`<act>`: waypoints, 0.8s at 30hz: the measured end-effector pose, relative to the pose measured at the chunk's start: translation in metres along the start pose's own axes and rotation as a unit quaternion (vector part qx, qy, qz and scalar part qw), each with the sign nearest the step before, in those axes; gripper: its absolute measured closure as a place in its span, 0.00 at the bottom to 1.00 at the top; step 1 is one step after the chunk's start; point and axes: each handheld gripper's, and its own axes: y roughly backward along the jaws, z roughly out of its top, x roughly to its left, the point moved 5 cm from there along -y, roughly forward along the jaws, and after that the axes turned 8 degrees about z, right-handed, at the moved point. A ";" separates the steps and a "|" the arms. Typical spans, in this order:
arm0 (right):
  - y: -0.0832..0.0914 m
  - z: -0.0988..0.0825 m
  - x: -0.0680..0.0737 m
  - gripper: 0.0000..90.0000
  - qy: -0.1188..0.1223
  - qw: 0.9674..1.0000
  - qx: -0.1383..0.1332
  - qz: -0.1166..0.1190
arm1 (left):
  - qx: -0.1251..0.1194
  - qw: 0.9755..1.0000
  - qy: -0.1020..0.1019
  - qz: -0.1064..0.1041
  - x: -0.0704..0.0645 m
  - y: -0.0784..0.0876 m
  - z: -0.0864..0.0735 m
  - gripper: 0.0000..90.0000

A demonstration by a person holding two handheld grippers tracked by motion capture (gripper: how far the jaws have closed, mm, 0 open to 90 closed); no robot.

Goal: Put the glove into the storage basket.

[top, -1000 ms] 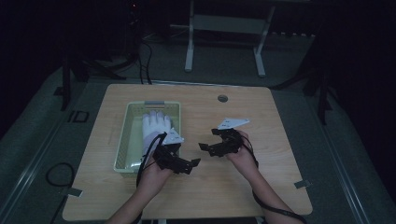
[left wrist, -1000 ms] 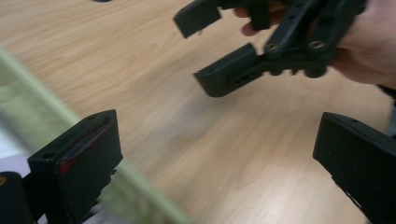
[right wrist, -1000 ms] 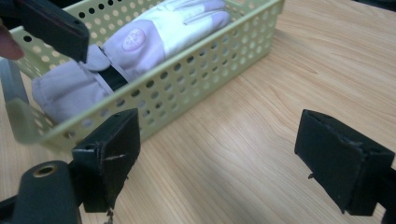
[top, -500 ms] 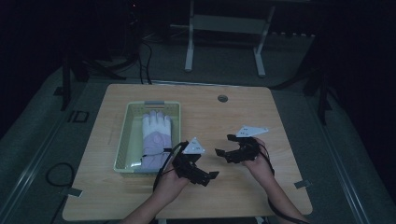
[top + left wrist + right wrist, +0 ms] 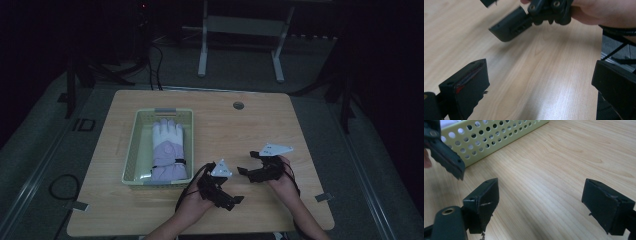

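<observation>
Open wood on the right and far side of the table; basket blocks the left.

Table [image 5: 260,125] bare from its middle to its right edge and along the far side, apart from a small round grommet [image 5: 238,105] near the far edge. Perforated basket [image 5: 131,150] with a glove [image 5: 167,150] inside takes the left half. Left gripper [image 5: 235,199] and right gripper [image 5: 248,163], both jaws wide apart, crowd each other near the front edge, just right of the basket's near corner.

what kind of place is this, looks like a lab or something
Probably a lab or recording room: a lone wooden table on a dark floor, cables behind it, and a person holding two grippers, left gripper and right gripper, near a basket.
</observation>
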 end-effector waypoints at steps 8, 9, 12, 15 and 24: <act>0.007 -0.022 -0.005 0.15 -0.007 1.000 -0.003 -0.003 | -0.002 1.000 -0.014 -0.022 -0.008 -0.017 -0.012 0.02; 0.007 -0.022 -0.005 0.15 -0.007 1.000 -0.003 -0.003 | -0.003 1.000 -0.011 -0.026 -0.008 -0.018 -0.013 0.02; 0.010 -0.031 -0.006 0.15 -0.008 1.000 0.004 -0.006 | -0.004 1.000 -0.010 -0.028 -0.009 -0.022 -0.016 0.02; 0.013 -0.038 -0.007 0.15 -0.004 1.000 0.011 -0.010 | -0.003 0.999 -0.012 -0.029 -0.010 -0.025 -0.019 0.02; 0.020 -0.047 -0.012 0.15 -0.012 1.000 0.011 -0.023 | 0.006 0.999 -0.009 -0.030 -0.010 -0.031 -0.025 0.02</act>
